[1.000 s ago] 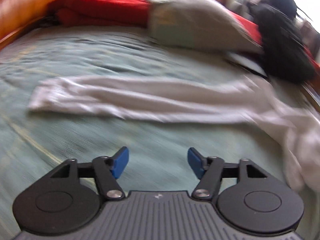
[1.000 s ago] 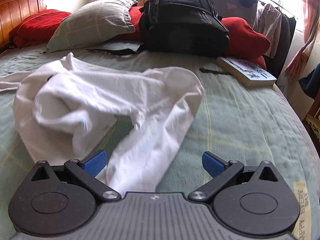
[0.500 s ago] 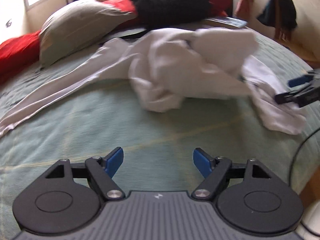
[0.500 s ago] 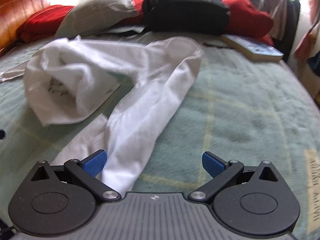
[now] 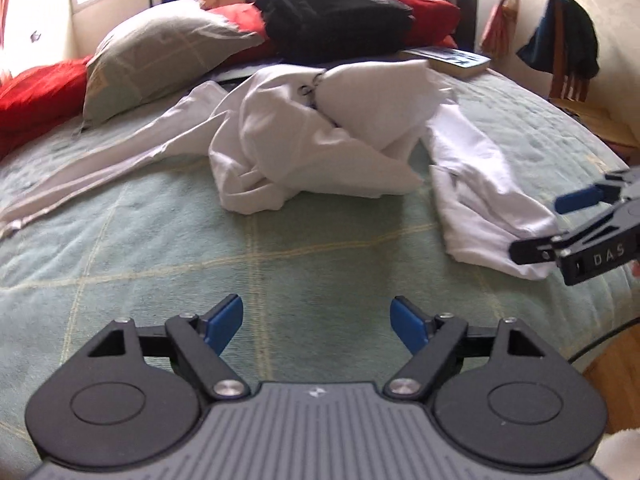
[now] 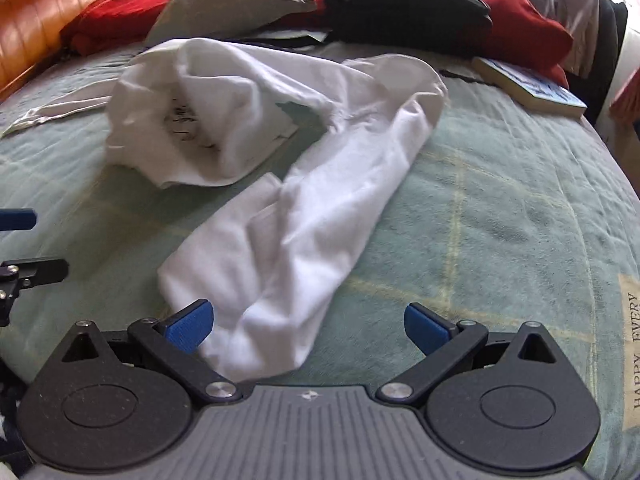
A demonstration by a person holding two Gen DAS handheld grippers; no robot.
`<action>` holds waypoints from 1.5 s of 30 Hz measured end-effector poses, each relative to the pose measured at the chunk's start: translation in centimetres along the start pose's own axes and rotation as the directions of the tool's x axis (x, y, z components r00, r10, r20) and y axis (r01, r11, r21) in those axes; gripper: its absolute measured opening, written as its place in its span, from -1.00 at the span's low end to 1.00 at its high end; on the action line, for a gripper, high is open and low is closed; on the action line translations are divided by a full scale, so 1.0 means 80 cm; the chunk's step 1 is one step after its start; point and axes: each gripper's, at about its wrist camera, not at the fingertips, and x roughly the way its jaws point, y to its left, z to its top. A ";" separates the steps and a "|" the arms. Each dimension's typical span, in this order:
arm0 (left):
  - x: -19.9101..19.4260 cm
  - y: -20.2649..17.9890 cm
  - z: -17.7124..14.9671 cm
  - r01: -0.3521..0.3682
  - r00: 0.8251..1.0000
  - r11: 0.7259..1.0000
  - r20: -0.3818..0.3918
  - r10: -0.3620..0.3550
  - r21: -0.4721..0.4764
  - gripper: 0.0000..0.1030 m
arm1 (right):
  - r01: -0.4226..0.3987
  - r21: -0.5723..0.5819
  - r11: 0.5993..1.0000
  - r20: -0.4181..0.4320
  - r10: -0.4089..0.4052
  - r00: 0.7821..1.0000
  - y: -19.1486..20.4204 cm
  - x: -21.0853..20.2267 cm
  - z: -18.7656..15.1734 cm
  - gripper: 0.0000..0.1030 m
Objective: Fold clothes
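A white long-sleeved shirt (image 5: 312, 144) lies crumpled on the green bedspread (image 5: 280, 248), one sleeve stretched to the far left, the other sleeve (image 5: 484, 208) running toward the bed's right edge. My left gripper (image 5: 316, 320) hovers open over bare bedspread, short of the bunched body. In the right wrist view the shirt (image 6: 224, 120) has dark print showing inside its folds, and the near sleeve end (image 6: 276, 300) lies between the fingers of my open right gripper (image 6: 308, 324), nearer the left one. The right gripper (image 5: 580, 220) also shows at that sleeve's cuff in the left wrist view.
A grey pillow (image 5: 160, 56), red cushions (image 6: 120, 16), a black backpack (image 5: 328, 8) and a book (image 6: 528, 88) crowd the head of the bed. A wooden headboard (image 6: 40, 8) stands at left. A chair with dark clothing (image 5: 572, 52) stands past the bed's right edge.
The left gripper swung from the stretched left sleeve round to face the bunched shirt body. The right gripper moved forward and lower, bringing the sleeve end between its fingers. Both stayed open.
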 end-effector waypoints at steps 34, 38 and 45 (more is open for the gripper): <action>-0.044 0.031 -0.026 -0.018 0.995 0.997 0.093 0.025 -0.079 0.65 | -0.071 0.100 0.992 0.129 0.058 0.990 -0.012 -0.052 -0.018 1.00; -0.053 0.023 -0.028 -0.023 0.994 0.998 0.101 0.029 -0.066 0.65 | -0.020 0.153 0.988 0.126 0.001 0.992 -0.003 -0.029 -0.024 1.00; -0.065 0.025 -0.034 -0.038 0.992 0.996 0.114 0.048 -0.086 0.70 | 0.284 0.133 0.950 0.085 -0.296 0.951 0.024 0.004 -0.028 1.00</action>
